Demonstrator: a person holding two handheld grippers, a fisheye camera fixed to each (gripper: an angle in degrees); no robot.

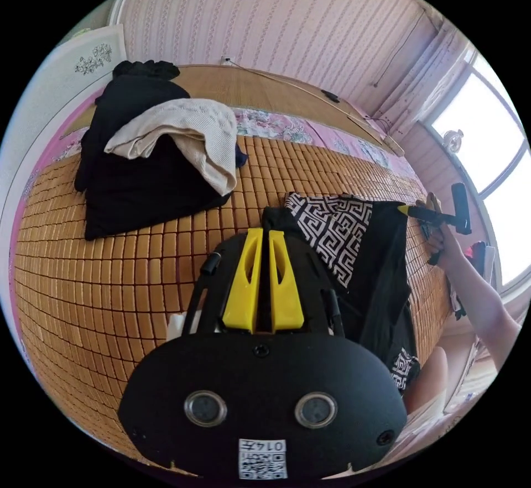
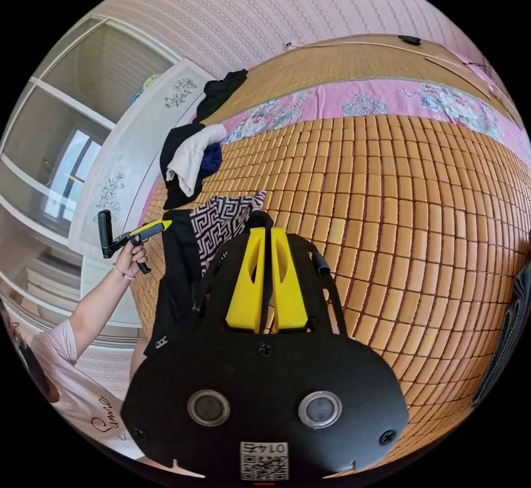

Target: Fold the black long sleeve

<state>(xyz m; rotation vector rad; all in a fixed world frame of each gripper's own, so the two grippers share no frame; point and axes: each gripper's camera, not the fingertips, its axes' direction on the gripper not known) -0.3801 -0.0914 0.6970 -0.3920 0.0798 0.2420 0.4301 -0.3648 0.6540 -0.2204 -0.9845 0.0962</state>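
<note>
Pink striped wallpaper [image 1: 287, 18] all round, and a bed covered by a bamboo mat [image 1: 110, 289] of little tan tiles. On the mat, held up between both claws, is the black long sleeve [image 1: 381, 267], black with a white maze-pattern panel. Left claw [image 1: 264, 234] has its yellow jaws pressed together on one edge of it; right claw [image 2: 266, 234] is likewise clamped on the cloth, with black fabric pinched in the slit between its jaws. How the shirt is laid out is hard to read, since each claw's black body covers its lower part. Further back on the mat sits a pile of clothes [image 1: 149, 173], black with a cream knit on top. A person's hand [image 2: 131, 258] and bare arm show too.
</note>
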